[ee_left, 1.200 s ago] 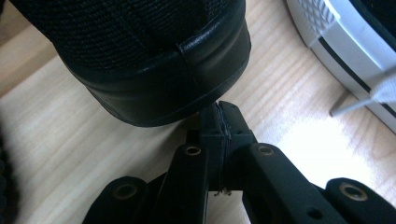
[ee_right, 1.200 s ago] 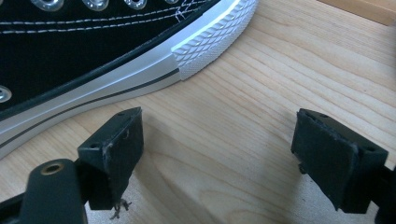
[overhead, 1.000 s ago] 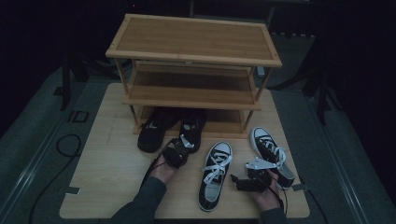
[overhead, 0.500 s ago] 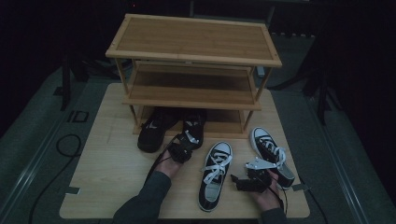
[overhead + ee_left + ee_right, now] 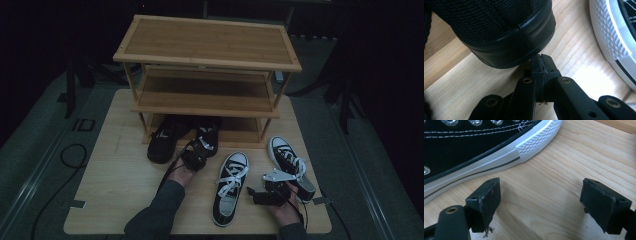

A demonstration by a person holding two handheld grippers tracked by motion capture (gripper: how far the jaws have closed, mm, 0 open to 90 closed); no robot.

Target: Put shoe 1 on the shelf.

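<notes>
A black shoe (image 5: 207,132) lies at the front of the rack's bottom shelf, with a second black shoe (image 5: 162,142) to its left. My left gripper (image 5: 201,147) is shut, its tips (image 5: 541,58) right against that shoe's black rubber rim (image 5: 506,50), with nothing between the pads. A black-and-white sneaker (image 5: 227,187) lies mid-table and its mate (image 5: 290,162) further right. Between them sits my right gripper (image 5: 265,190), open and empty (image 5: 540,200) over bare wood, the middle sneaker's white sole (image 5: 486,167) just left of its left jaw.
The three-shelf bamboo rack (image 5: 207,42) stands at the back of the wooden table (image 5: 115,185). Dark floor and cables surround the table. The middle sneaker's white toe cap (image 5: 609,37) lies close to the right of my left gripper.
My left hand has crept forward and slightly right, bringing its shut gripper up to the black shoe. The right gripper and both sneakers have stayed put.
</notes>
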